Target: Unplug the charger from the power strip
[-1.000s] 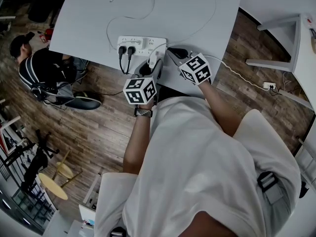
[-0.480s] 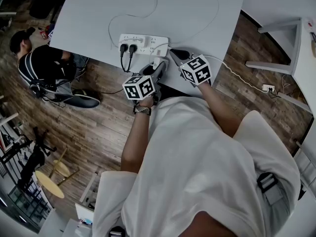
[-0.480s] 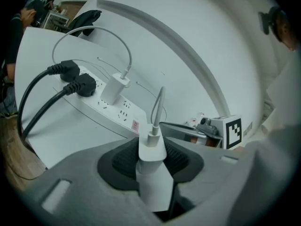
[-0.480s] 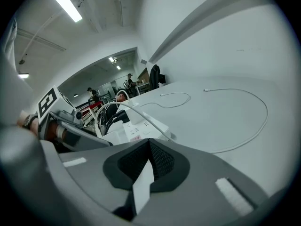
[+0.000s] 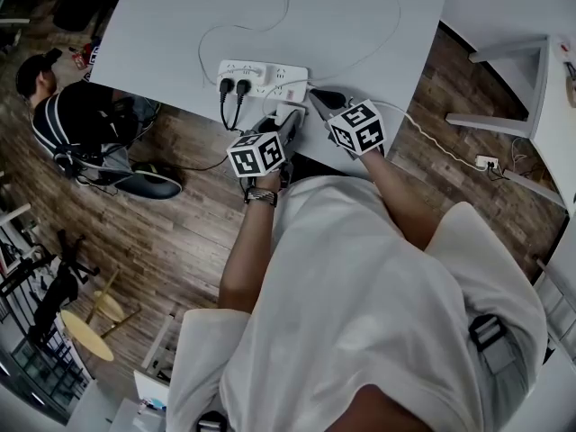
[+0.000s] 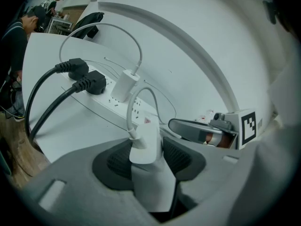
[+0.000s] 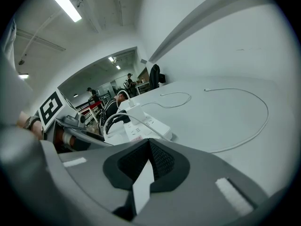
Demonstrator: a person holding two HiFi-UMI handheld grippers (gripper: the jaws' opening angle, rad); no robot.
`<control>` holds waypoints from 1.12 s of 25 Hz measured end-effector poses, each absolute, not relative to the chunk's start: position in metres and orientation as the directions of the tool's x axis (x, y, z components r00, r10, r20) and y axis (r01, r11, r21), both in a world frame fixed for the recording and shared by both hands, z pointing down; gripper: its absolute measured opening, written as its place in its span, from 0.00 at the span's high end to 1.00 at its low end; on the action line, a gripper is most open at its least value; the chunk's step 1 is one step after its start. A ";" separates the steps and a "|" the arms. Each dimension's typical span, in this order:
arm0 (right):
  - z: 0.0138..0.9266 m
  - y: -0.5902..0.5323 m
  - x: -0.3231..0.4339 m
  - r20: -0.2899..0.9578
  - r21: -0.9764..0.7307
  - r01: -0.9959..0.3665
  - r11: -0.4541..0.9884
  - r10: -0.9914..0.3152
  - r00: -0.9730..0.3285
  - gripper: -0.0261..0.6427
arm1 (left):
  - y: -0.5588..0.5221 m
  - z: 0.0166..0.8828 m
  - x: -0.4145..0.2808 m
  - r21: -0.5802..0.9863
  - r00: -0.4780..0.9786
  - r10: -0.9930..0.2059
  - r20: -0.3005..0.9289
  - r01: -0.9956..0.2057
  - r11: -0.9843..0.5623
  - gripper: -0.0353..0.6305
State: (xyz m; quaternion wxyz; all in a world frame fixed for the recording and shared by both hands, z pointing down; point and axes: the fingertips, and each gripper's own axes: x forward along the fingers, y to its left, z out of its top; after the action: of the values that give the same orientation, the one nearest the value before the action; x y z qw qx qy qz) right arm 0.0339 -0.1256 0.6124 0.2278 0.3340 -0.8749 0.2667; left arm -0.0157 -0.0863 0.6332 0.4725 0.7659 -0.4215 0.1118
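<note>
White charger (image 6: 146, 142), white power strip (image 5: 262, 79), black plugs (image 6: 96, 84).

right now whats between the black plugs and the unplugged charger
A second white charger, plugged into the power strip, stands between the black plugs and the unplugged charger; the left gripper view shows it.
</note>
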 end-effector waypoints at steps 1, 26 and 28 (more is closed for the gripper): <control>0.612 -0.126 0.033 0.577 -0.314 -0.706 0.635 -0.463 -0.673 0.96 | -0.087 0.634 -0.017 0.618 0.611 -0.540 0.579 -0.761 -0.199 0.66; 0.561 -0.136 0.024 0.527 -0.261 -0.760 0.595 -0.572 -0.628 0.96 | -0.106 0.588 -0.065 0.306 0.462 -0.642 0.613 -0.887 -0.345 0.58; 0.548 -0.138 0.024 0.514 -0.237 -0.772 0.589 -0.599 -0.614 0.96 | -0.108 0.575 -0.069 0.273 0.466 -0.657 0.593 -0.883 -0.381 0.73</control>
State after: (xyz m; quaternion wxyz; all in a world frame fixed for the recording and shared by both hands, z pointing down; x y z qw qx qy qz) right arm 0.0243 -0.1377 0.5480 0.1939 0.3939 -0.8701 0.2240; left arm -0.0688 -0.1082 0.5754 0.2860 0.8070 -0.4772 0.1980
